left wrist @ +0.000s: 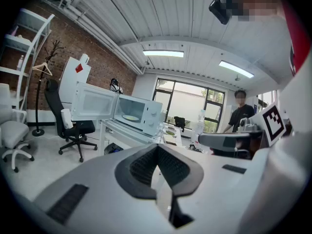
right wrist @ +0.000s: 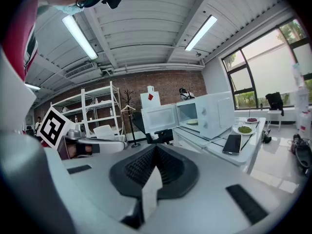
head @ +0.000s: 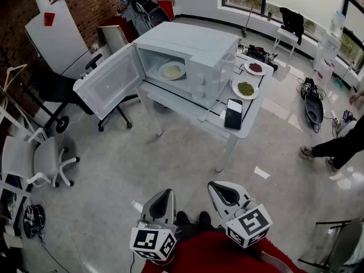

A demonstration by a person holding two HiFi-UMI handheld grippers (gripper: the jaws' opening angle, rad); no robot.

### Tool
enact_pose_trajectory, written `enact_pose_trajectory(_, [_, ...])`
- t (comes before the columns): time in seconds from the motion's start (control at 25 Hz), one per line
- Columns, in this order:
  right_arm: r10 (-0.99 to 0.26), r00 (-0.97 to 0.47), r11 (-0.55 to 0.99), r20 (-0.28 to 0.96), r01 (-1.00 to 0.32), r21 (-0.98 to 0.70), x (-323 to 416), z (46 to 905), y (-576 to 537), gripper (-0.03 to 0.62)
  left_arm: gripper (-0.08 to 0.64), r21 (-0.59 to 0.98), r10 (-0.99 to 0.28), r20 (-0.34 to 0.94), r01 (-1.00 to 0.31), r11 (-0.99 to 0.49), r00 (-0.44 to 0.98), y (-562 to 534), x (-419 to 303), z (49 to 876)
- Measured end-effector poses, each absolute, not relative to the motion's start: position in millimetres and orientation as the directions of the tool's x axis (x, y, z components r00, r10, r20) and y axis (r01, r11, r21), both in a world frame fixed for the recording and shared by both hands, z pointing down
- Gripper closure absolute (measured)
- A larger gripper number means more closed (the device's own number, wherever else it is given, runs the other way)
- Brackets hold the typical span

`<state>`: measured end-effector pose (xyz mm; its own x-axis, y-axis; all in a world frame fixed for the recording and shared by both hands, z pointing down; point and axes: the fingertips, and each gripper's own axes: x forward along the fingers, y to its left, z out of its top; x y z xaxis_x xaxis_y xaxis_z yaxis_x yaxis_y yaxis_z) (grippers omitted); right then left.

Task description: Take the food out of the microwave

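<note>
Microwave door (head: pixel 108 87): swung wide open toward 9 o'clock.
Left tool (head: pixel 166 195): jaws are pressed together and nothing is held; well apart from the bench (head: pixel 253 121).
Plate of food (head: pixel 172 70): seen inside the microwave (head: pixel 199 44), at 12 o'clock of both tools.
Right tool (head: pixel 215 187): jaws are closed together, empty.
Phone (head: pixel 233 114): laid on the bench, at 5 o'clock of the microwave.

The pale food (head: pixel 172 70) on the plate (head: pixel 161 71) inside the microwave (head: pixel 187 61) is too small to name. The same goes for the green heap (head: pixel 245 88) and the dark red heap (head: pixel 255 67) on plates to the right of the microwave. Farther right of it a person (head: pixel 341 145) is cut by the edge, only legs and a hand showing, and behind it a dark shape (head: pixel 142 1) is cropped at the top.
</note>
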<state>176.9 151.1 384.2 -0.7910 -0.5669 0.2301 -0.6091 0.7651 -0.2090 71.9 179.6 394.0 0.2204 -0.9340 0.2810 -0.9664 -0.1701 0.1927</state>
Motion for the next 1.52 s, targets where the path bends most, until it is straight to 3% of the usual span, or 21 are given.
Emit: enact_pose_trajectory(1.52, [-0.547, -0.810, 0.779, 0.213, -0.585, -0.226, 173, 381, 122, 0.581, 0.552, 0.201, -0.944, 0.267, -0.969, -0.143, 0.195, 146, 68, 390])
